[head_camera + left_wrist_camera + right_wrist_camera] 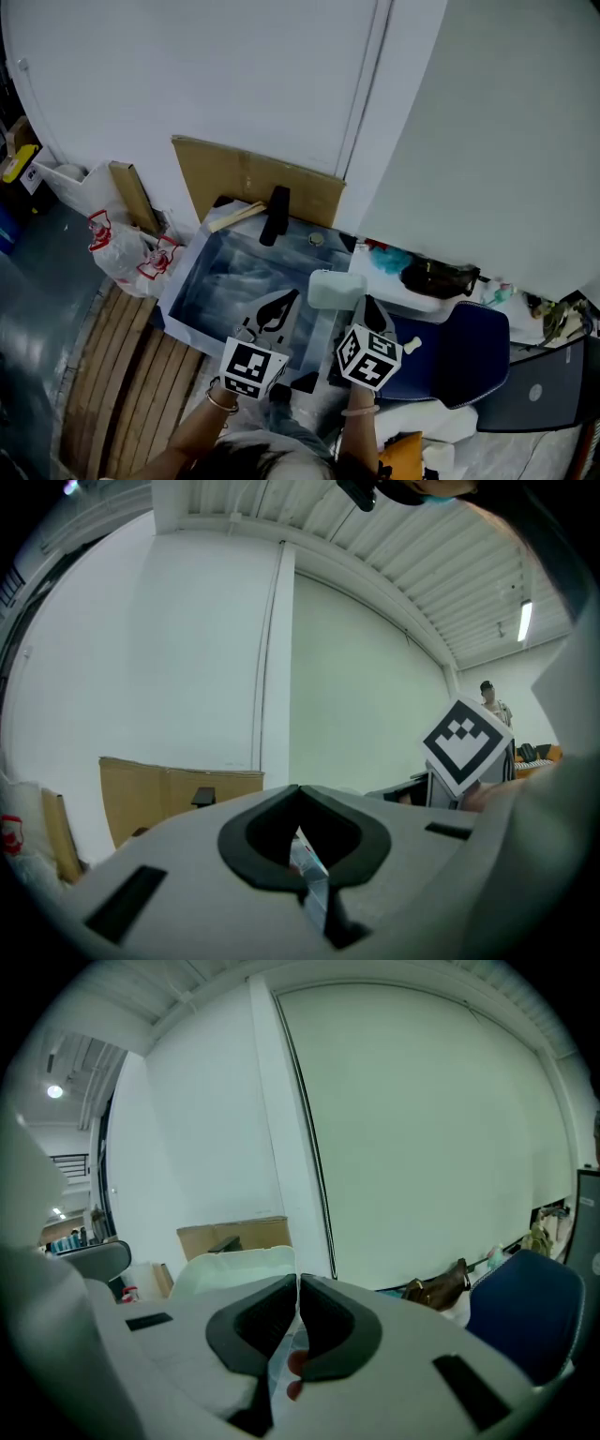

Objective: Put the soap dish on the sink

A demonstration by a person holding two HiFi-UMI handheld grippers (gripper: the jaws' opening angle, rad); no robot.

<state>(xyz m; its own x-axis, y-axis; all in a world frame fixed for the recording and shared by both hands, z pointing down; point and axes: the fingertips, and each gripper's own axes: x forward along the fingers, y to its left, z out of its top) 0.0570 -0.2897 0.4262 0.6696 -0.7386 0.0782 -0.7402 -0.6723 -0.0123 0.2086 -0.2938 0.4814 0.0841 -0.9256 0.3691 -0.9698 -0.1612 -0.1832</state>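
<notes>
The soap dish (333, 289) is pale green and rectangular, and it hovers over the right rim of the plastic-wrapped sink (186, 286). My right gripper (364, 306) sits at the dish's right edge with its jaws closed on it. In the right gripper view the soap dish (230, 1267) shows just behind the left jaw of the right gripper (298, 1281). My left gripper (284, 302) is over the sink basin, left of the dish, and is shut with nothing in it. In its own view the left gripper (300, 789) has its jaws meeting.
A black faucet (275, 216) stands at the sink's back rim, in front of a cardboard sheet (246, 180). A plastic bag (127, 253) and wooden planks (131, 375) lie to the left. A blue chair (469, 361) and a dark object (439, 277) are to the right.
</notes>
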